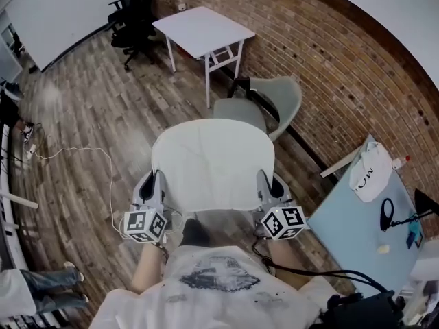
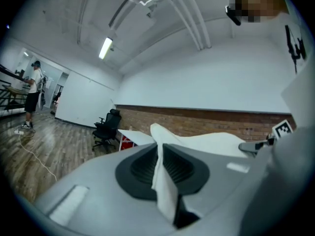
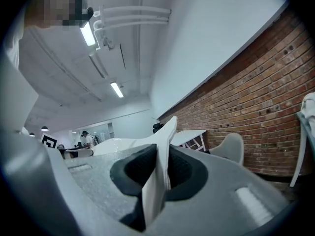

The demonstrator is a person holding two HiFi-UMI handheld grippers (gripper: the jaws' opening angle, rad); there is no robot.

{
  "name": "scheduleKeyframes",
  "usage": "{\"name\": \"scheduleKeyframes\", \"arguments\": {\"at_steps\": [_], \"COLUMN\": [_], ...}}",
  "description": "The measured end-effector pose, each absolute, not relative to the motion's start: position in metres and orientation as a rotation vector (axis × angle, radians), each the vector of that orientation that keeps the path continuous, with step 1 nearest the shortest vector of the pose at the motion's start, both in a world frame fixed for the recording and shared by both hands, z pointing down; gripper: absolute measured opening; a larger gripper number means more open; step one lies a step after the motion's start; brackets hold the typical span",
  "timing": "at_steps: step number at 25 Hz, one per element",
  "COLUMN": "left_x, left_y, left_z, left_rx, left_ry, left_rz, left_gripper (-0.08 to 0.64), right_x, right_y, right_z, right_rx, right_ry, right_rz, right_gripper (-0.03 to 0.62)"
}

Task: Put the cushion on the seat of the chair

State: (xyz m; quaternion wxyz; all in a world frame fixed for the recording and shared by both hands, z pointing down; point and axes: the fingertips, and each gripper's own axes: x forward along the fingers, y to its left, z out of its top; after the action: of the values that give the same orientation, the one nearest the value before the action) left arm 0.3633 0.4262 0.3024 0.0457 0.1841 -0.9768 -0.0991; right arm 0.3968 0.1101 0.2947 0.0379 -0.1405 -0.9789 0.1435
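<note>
Observing from the head view, I find the flat, off-white rectangular fabric cushion held level in the air in front of the operator's torso.

- **Left gripper**: its jaws are pinched on the cushion's left edge. The left gripper view shows the white fabric clamped between the black ribbed pads.
- **Right gripper**: its jaws are likewise pinched on the right edge, with fabric pressed between its pads.
- **Pale grey-green moulded shell chair**: it stands beyond the cushion's far edge, beside the red brick wall. The cushion is not yet on its seat.
- **Surroundings:** a white square table and black office chairs stand further off on the wood-plank floor.
</note>
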Motion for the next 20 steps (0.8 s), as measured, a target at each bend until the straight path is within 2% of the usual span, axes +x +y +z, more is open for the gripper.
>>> {"name": "scheduleKeyframes", "arguments": {"at_steps": [5,10,20], "left_x": [0.262,0.180,0.071], "left_y": [0.492,0.528,0.486], "left_z": [0.294,0.288,0.303], "left_rx": [0.632,0.728,0.891], "left_ry": [-2.961,-2.928,-2.837], "left_rz": [-0.308,-0.291,-0.309], "left_gripper": [0.023,0.023,0.023], "right_x": [0.303,0.242,0.170], "right_y": [0.175,0.217,0.184], "right_z": [0.287,0.282,0.294], "right_rx": [-0.361,-0.270,-0.064], "right_ry": [-3.023,-3.032,-3.020], "right_rz": [0.456,0.477,0.476], "right_gripper": [0.048,0.048,0.048]}}
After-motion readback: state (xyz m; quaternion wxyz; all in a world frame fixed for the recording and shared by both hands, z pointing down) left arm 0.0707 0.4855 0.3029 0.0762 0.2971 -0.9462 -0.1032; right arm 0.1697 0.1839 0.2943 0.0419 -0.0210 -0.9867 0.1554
